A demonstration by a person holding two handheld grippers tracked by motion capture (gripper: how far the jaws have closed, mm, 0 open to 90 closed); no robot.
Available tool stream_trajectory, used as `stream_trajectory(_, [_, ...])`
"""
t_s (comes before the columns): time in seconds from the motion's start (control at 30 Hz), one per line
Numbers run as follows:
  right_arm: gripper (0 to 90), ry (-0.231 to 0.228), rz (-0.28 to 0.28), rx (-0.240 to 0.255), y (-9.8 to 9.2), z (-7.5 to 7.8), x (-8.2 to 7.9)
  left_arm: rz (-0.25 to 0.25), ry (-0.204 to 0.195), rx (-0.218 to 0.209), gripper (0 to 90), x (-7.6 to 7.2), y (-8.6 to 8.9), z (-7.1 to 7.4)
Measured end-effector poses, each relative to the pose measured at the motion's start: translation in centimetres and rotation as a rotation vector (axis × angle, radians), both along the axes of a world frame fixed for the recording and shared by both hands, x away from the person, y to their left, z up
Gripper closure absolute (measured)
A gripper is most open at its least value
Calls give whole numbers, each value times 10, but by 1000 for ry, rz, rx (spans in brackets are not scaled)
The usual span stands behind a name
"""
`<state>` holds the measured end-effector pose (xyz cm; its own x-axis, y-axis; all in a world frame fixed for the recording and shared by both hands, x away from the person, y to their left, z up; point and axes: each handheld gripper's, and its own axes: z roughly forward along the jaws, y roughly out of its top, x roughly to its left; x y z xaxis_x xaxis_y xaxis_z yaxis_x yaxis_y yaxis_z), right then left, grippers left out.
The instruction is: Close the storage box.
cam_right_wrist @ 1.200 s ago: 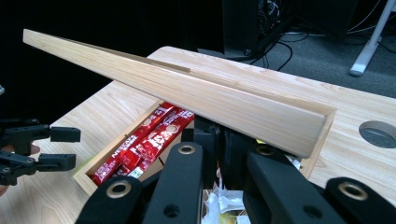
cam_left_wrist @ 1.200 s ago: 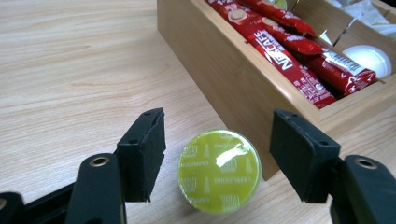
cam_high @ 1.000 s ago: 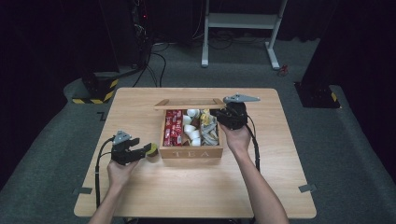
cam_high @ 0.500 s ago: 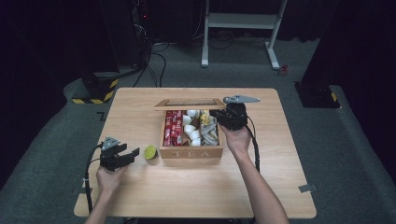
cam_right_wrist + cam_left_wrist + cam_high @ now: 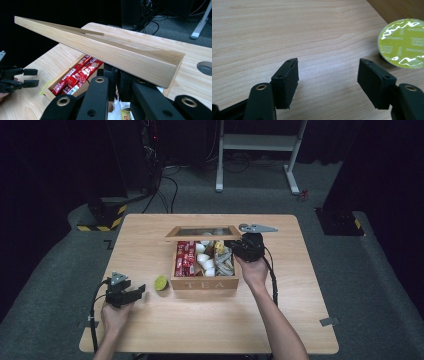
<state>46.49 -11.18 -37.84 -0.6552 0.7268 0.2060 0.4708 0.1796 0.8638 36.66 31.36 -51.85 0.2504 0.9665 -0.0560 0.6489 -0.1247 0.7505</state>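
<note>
Left gripper [image 5: 136,293] sits low over the table [image 5: 150,240], jaws apart with nothing between them; they have just been opening wider. The green pod [image 5: 161,282] lies on the bare wood just beside the box [image 5: 205,283], apart from the jaws. In the left gripper view the pod [image 5: 403,43] shows foil-up, ahead and off to the right of the pads [image 5: 287,81]. Right gripper [image 5: 117,82] is closed on the edge of the lid [image 5: 100,50], propping it open over the red sachets [image 5: 80,75]. Being much nearer the pod, the left hand would suit any regrasp, after swinging toward the box.
</note>
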Motion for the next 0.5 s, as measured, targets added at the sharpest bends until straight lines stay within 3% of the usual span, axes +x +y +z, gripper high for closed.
stream_trajectory(0.17, [869,2,3,0,-1,-3,-2,6,4,20,334,0,1,-2])
stream_trajectory(0.5, [868,9,10,-5,-1,-10,-7,18,6,10,320,1,2,-8])
